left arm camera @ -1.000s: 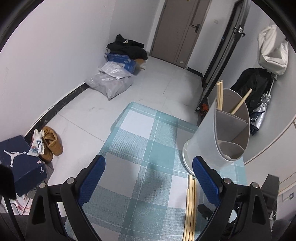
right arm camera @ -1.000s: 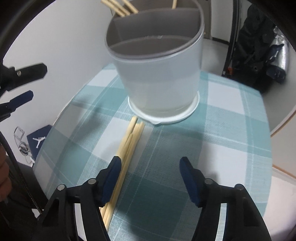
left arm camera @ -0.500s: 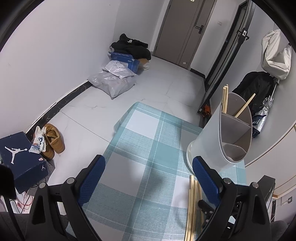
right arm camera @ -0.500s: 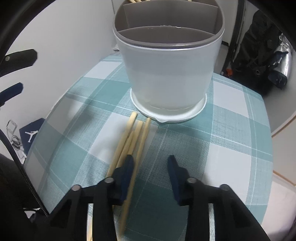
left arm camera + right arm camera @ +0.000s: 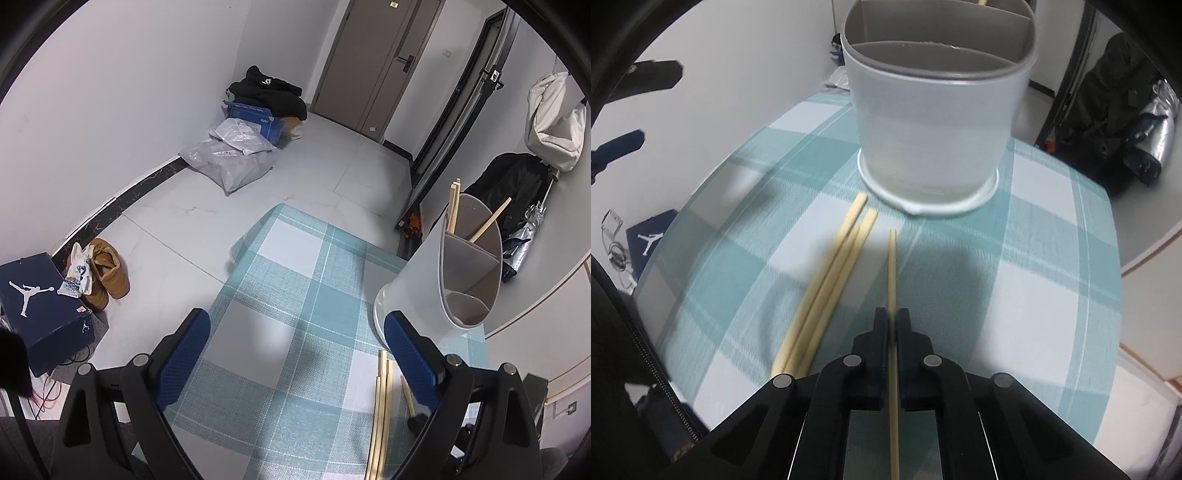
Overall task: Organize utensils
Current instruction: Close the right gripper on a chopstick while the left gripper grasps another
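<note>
My right gripper (image 5: 892, 319) is shut on a single wooden chopstick (image 5: 892, 266), which points toward the white divided utensil holder (image 5: 934, 122). To its left, a few more chopsticks (image 5: 831, 288) lie on the teal checked tablecloth (image 5: 1015, 266). In the left wrist view the holder (image 5: 424, 295) stands at the right with chopsticks (image 5: 487, 221) sticking out of its compartments, and loose chopsticks (image 5: 380, 406) lie beside my right fingertip. My left gripper (image 5: 295, 350) hangs open over the cloth, holding nothing.
The table's left edge (image 5: 236, 266) drops to a tiled floor with a dark blue shoe box (image 5: 33, 306), tan shoes (image 5: 107, 269) and bags (image 5: 236, 162) by the wall. A dark jacket (image 5: 1108, 110) hangs beyond the holder.
My right gripper's jaws have come together from wide open and now pinch one chopstick pulled apart from the bundle. The left gripper has stayed where it was, still open.
</note>
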Available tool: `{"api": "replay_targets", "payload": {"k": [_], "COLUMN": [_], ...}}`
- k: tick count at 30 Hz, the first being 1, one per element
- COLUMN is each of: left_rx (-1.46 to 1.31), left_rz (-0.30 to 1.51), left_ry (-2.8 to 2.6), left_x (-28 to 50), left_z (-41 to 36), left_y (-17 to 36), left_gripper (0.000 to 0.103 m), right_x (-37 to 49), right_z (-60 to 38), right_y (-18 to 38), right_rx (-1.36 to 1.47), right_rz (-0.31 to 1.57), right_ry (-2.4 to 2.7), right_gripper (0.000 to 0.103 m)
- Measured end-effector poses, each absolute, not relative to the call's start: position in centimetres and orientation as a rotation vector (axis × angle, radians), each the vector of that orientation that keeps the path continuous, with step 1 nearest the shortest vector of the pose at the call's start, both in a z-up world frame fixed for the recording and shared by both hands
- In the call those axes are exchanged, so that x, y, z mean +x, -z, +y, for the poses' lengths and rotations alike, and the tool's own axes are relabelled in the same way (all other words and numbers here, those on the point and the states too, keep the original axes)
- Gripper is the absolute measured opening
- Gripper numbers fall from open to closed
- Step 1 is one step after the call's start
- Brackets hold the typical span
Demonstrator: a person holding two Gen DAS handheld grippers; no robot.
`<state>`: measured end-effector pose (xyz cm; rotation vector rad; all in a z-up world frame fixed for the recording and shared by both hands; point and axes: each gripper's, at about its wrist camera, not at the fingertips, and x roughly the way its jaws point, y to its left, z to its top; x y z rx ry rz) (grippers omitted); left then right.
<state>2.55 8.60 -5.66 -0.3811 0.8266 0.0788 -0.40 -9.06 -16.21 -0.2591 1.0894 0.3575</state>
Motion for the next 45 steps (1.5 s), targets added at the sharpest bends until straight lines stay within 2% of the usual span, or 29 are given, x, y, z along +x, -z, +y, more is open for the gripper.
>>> {"api": "replay_targets", "payload": {"k": [10,15,21,24,39,45], "left_rx": [-0.391,-0.345,-0.32,-0.285,-0.127,-0.107], "left_rz": [0.806,0.843,0.926,0.959,1.12,1.137], "left_ry": [-0.059,-0.055,-0.021,-0.014,0.1,0.094], "left_x": [2.4,2.5,3.1,3.4,5.8,6.5], "left_z": [8.7,8.2,8.0,7.3,1.6,0.5], "left_y": [5.4,6.2,7.9,8.5,11.1,11.7], "left_gripper": [0.093,0.093,0.093,0.093,0.093,0.092], "right_x": [-0.1,1.3,3.2,3.6,6.8,6.9], "right_z": [-10.2,-8.9,-8.3,-8.6,-18.3,-21.3], "right_y": [16.3,16.5,16.4,16.4,14.3,13.7], "right_rx": [-0.275,-0.296,-0.256,-0.233,0.386,0.532], "right_rz": [1.148,1.145,1.127,1.118,1.094,1.073], "right_ry": [-0.381,-0.399,-0.433,-0.448,-0.44,-0.442], "right_gripper": [0.008,0.017,0.017,0.004,0.004,0.004]}}
